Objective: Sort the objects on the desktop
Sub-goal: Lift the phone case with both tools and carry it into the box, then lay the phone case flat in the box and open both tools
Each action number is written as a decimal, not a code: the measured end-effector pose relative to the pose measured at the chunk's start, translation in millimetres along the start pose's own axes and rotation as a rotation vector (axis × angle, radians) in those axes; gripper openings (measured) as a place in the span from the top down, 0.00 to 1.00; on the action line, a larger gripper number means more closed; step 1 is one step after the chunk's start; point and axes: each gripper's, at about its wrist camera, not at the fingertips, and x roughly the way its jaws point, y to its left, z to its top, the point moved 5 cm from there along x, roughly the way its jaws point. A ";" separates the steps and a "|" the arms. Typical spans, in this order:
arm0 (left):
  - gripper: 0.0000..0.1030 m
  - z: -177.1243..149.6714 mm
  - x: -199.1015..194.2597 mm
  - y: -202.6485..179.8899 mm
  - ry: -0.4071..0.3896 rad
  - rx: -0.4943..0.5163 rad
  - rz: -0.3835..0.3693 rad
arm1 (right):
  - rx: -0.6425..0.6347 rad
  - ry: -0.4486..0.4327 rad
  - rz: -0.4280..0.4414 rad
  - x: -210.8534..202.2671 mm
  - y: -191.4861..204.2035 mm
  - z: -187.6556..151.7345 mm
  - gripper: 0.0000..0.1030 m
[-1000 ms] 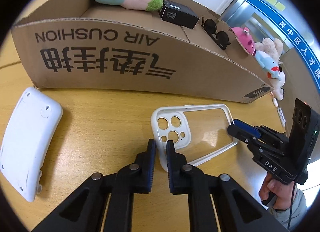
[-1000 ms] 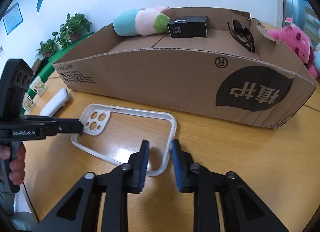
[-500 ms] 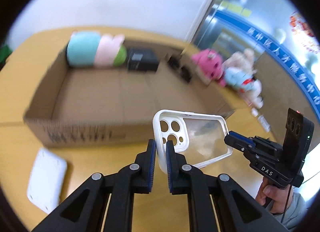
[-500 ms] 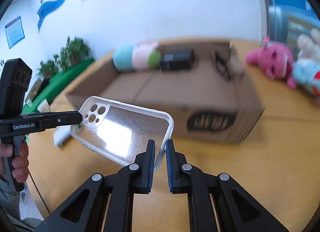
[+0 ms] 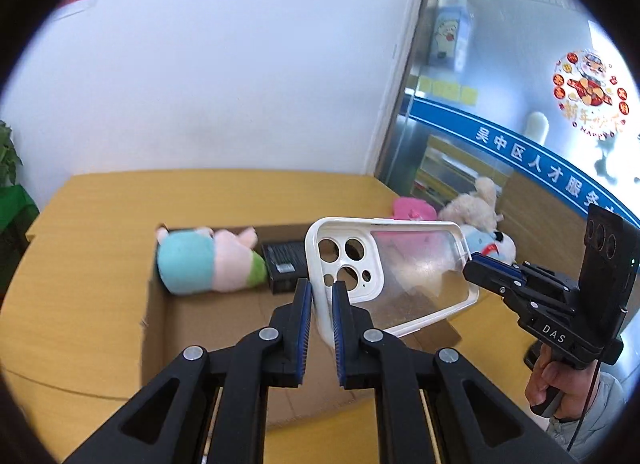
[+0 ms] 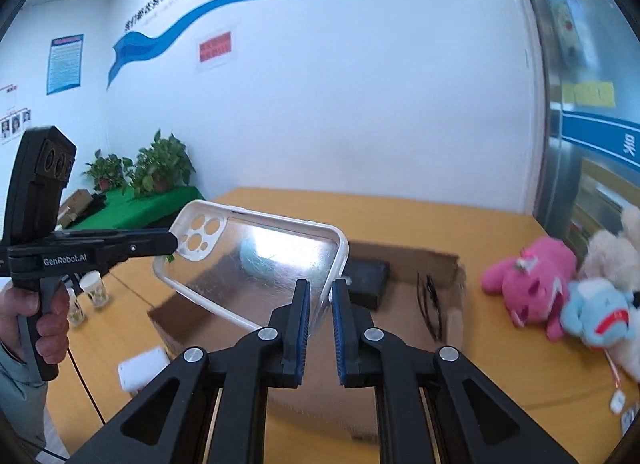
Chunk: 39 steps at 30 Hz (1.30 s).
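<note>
Above the open cardboard box (image 5: 168, 328), the left gripper (image 5: 319, 296) pinches the camera end of a clear phone case (image 5: 404, 276) while the right gripper (image 6: 320, 300) clamps the opposite end, holding it clear of the counter (image 5: 80, 264). Each grip catches only a thin rim; uneven pulling could likely twist the flexible case free. Inside the box lie a pastel plush toy (image 5: 208, 260), a black box (image 5: 282, 264) and dark sunglasses (image 6: 430, 304).
</note>
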 end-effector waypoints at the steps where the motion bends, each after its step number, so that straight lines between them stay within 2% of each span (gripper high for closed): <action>1: 0.91 4.7 -0.7 5.8 -0.003 0.007 0.013 | -0.007 -0.003 0.012 5.9 2.8 7.8 0.90; 5: 0.91 19.6 9.2 36.7 0.013 0.001 0.062 | -0.019 0.028 0.071 51.4 9.9 28.8 0.90; 10: 0.91 19.1 42.0 77.8 0.078 -0.034 0.115 | 0.007 0.122 0.134 119.1 14.4 31.0 0.90; 13: 0.91 8.9 71.8 105.0 0.149 -0.057 0.162 | 0.022 0.210 0.160 166.0 15.3 19.2 0.90; 18: 0.91 -22.8 117.8 149.8 0.293 -0.108 0.198 | 0.035 0.358 0.192 233.2 20.3 -12.0 0.89; 21: 0.91 -41.1 140.4 166.8 0.377 -0.118 0.229 | 0.085 0.465 0.235 268.9 18.1 -34.8 0.89; 25: 0.91 -60.0 163.0 175.0 0.477 -0.103 0.273 | 0.098 0.610 0.245 308.1 22.2 -68.7 0.87; 29: 0.91 -70.9 178.3 179.0 0.565 -0.067 0.333 | 0.091 0.721 0.230 336.2 25.0 -92.8 0.87; 32: 0.91 -71.9 184.2 181.1 0.597 -0.036 0.377 | 0.096 0.785 0.235 350.5 27.0 -103.7 0.87; 39: 0.90 -71.9 177.0 182.1 0.602 -0.049 0.410 | 0.145 0.786 0.248 346.9 23.4 -103.7 0.86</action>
